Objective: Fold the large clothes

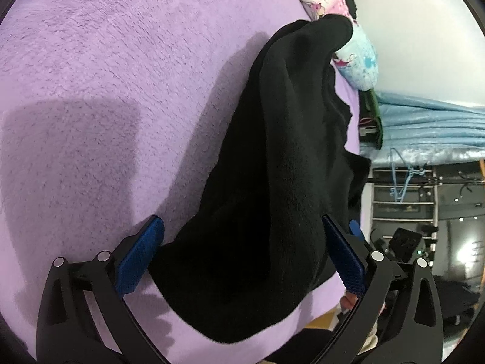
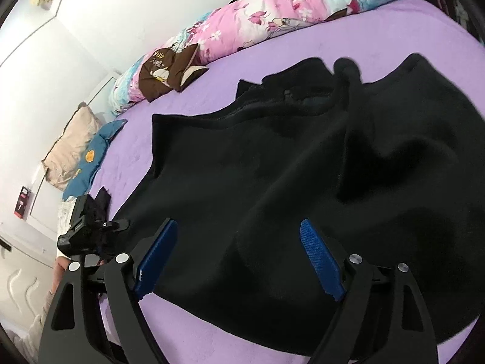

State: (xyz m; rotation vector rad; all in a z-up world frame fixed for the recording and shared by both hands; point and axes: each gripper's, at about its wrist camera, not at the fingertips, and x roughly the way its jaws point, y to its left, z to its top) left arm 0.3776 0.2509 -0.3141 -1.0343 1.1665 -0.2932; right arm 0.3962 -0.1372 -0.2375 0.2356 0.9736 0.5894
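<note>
I judge the black garment (image 2: 272,166) soft, limp and fairly heavy; I would grip its near hem. Left gripper (image 1: 242,257) and right gripper (image 2: 239,261) both stand wide apart, holding nothing.

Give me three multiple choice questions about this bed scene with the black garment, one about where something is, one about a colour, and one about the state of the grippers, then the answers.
1. Where does the black garment lie?
A. Spread on the purple bed cover
B. Hung on a hanger
C. On the floor

2. What colour are the pads of the grippers?
A. Red
B. Blue
C. White

3. How do the jaws of the right gripper stand?
A. Shut on the flowered quilt
B. Shut on a pillow
C. Wide apart, gripping nothing

Answers:
1. A, the right wrist view shows the garment spread across the purple bed cover.
2. B, a blue pad shows on each finger in both views.
3. C, its pads stand apart above the garment and pinch no cloth; the left gripper is open too.
</note>
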